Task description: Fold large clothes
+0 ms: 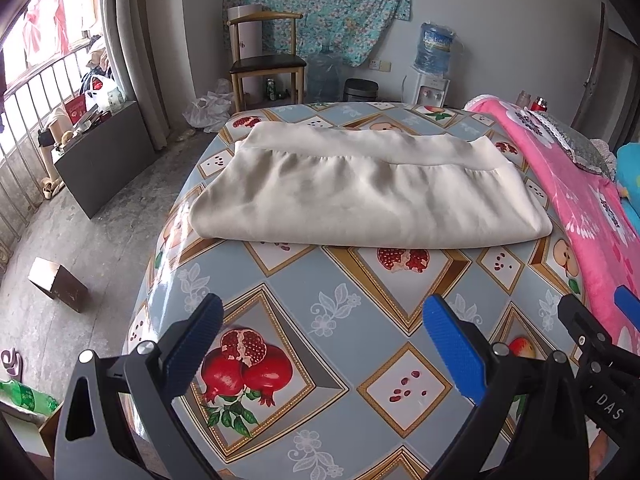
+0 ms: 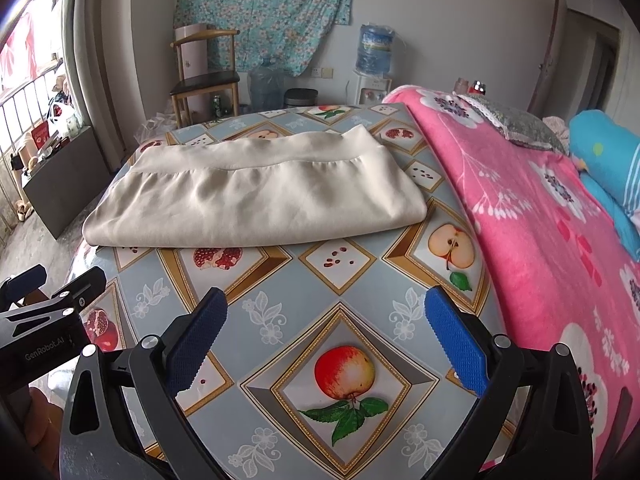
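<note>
Left tongs point(image 1: 322, 344) and right tongs point(image 2: 326, 340) wide, empty — folded cream garment point(image 1: 360, 196) well ahead, on patterned table point(image 1: 304, 280).

Daylight through a barred window point(image 1: 28, 80), bare concrete floor point(image 1: 100, 240), wooden chair point(image 1: 266, 60) against the wall, floral cloth point(image 2: 264, 12) hanging, water dispenser point(image 2: 374, 64), pink blanket point(image 2: 540, 240).

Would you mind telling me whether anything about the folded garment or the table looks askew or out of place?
Nothing stands out. The cream garment lies folded flat on the fruit-print tablecloth, edges fairly even, and both the left gripper and right gripper are open and clear of it.
</note>
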Action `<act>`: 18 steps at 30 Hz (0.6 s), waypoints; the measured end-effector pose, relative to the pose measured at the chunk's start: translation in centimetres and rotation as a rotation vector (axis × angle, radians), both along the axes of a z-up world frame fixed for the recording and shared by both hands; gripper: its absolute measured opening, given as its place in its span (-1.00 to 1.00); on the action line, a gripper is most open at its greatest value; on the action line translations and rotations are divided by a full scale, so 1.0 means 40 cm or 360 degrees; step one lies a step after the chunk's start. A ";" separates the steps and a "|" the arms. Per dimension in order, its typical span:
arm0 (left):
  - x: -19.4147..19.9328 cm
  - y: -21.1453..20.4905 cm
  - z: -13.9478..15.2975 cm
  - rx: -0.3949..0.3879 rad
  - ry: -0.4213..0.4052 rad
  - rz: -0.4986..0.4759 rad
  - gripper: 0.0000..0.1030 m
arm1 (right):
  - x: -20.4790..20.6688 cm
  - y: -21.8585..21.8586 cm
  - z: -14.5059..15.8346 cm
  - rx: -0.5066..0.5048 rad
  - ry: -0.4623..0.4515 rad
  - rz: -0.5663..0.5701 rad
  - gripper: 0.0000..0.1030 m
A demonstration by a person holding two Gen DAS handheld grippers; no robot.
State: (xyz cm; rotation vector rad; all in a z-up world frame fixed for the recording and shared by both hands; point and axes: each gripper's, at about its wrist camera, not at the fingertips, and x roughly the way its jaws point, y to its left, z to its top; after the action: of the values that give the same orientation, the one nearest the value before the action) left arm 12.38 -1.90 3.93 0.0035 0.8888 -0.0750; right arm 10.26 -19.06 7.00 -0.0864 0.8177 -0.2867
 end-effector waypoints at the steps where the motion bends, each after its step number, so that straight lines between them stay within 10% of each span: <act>1: 0.000 0.001 0.000 0.0001 -0.0002 0.0002 0.90 | 0.000 0.000 0.000 0.0001 0.0001 0.0001 0.86; 18: 0.000 0.006 0.003 0.0010 -0.0009 0.0011 0.90 | 0.002 -0.002 -0.001 -0.0001 0.0002 -0.0001 0.86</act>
State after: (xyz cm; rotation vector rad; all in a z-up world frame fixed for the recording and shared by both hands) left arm 12.38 -1.67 4.07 0.0066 0.8836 -0.0655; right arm 10.32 -19.13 6.94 -0.0868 0.8188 -0.2873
